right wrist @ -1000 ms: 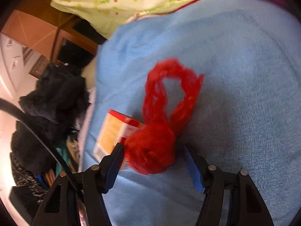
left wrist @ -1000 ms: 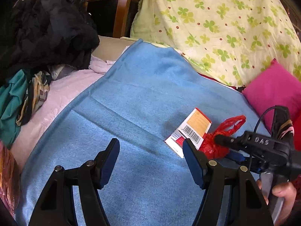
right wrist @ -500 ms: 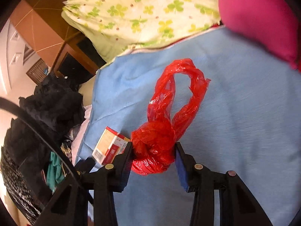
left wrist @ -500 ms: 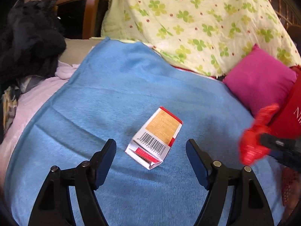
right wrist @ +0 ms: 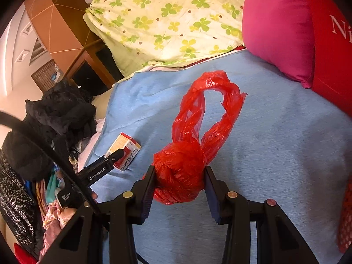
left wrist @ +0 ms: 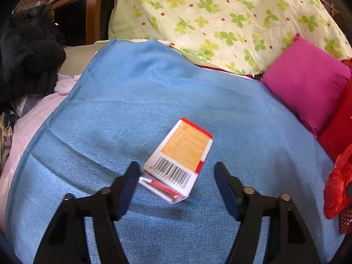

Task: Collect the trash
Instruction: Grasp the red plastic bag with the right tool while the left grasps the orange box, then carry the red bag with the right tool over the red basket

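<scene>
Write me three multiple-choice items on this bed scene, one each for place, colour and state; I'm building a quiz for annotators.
1. Where does the small carton lie?
A. On the blue blanket
B. On the magenta cushion
C. In a drawer

2. What colour is the knotted plastic bag?
A. Green
B. Red
C. White

3. How is the right tool?
A. Shut on the bag
B. Open and empty
C. Shut on the carton

Key: 1 A, the carton rests on blue cloth; 2 B, the bag is red; 3 A, both pads press the bag's knot.

Small carton (left wrist: 179, 159) on blue blanket (left wrist: 136, 110), between left gripper (left wrist: 177, 173) jaws, untouched.
</scene>
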Demonstrator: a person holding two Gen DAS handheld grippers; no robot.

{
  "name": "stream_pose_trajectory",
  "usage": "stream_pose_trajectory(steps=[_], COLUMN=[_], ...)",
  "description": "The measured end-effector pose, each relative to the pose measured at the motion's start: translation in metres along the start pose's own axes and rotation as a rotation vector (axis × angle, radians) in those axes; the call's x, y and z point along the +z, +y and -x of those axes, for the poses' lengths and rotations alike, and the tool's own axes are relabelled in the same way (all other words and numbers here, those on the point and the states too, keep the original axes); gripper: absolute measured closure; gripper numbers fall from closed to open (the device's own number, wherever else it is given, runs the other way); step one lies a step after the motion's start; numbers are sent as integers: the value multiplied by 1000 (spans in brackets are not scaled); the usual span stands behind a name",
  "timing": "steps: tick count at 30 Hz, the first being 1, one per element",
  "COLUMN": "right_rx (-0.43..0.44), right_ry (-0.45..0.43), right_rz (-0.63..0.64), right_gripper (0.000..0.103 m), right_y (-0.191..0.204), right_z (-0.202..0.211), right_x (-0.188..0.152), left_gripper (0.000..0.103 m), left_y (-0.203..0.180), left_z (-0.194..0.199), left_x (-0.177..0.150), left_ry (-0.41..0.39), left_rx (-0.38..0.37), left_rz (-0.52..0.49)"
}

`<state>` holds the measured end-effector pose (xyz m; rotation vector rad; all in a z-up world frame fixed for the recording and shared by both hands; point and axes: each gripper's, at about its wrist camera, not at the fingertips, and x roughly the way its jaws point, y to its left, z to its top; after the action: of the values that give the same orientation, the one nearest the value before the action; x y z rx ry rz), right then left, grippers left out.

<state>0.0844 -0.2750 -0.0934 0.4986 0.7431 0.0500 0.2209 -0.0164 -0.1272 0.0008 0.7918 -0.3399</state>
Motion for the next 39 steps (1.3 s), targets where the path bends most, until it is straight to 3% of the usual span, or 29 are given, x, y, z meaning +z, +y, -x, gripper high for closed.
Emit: stream_pose_trajectory(steps=[2, 13, 24, 39], right_rx=[-3, -27, -21, -7], right_ry=[-10, -65, -92, -190], right_rz=[9, 96, 131, 161], right_gripper=[58, 58, 58, 58], right_y=[-1, -2, -11, -17], right_z=[4, 30, 45, 80], right_x=[-1, -9, -13, -12], left_gripper=[45, 47, 47, 47], left_y=[0, -6, -39, -64], left_z=[-3, 6, 78, 142], left_x=[0, 0, 9, -41], left_ry=[14, 17, -114, -164], left_rx=[7, 14, 22, -13], left_rz=[-1, 33, -36, -74])
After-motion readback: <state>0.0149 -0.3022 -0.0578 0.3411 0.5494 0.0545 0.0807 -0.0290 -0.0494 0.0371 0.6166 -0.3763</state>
